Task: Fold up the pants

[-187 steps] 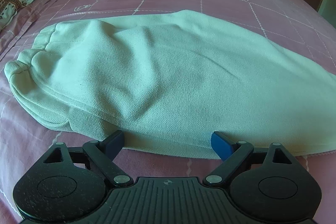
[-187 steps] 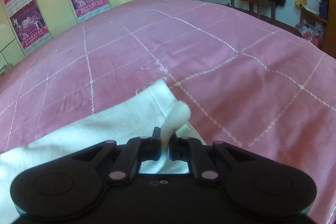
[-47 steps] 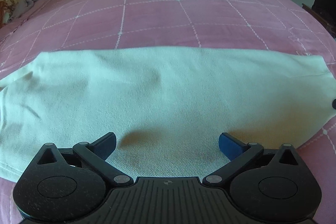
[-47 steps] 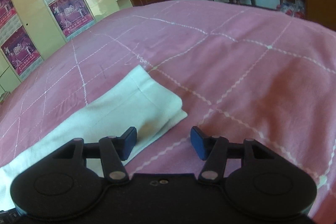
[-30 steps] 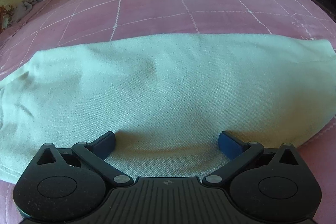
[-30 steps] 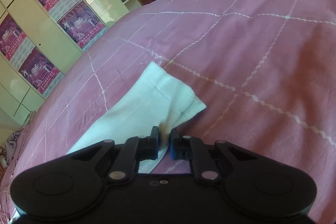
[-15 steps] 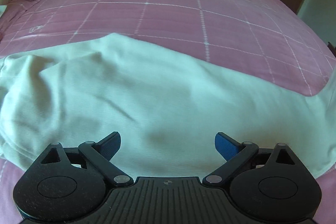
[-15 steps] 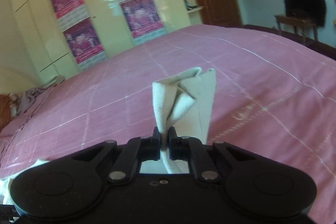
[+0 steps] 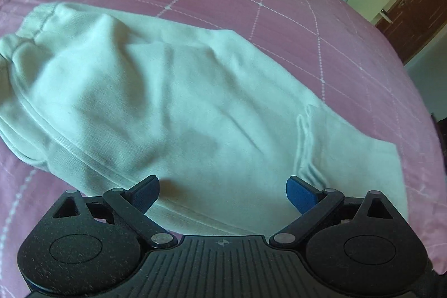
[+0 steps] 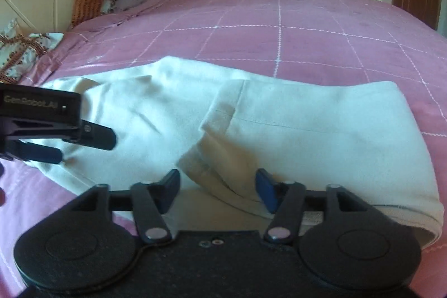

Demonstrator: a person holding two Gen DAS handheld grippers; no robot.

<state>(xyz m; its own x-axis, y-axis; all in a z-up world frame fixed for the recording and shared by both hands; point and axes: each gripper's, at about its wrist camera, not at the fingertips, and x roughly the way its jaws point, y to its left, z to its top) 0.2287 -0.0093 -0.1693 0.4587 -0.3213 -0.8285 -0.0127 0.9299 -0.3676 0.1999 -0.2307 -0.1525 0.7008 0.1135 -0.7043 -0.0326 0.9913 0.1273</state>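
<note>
Pants (image 10: 279, 119) lie across the pink bed (image 10: 279, 18), hem end (image 10: 220, 127) laid back over the legs, so the first fold looks made. Right gripper (image 10: 216, 190) is opening its fingers over that hem, nothing pinched between them. Left gripper (image 9: 222, 190) hangs above the cloth near the waistband (image 9: 33, 27), fingers spread and empty, probably ready to smooth or take the next fold.

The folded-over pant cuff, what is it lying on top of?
The cuff rests on the pants' own upper portion, over the pink bedspread. Whatever lies beneath the cloth is covered.
</note>
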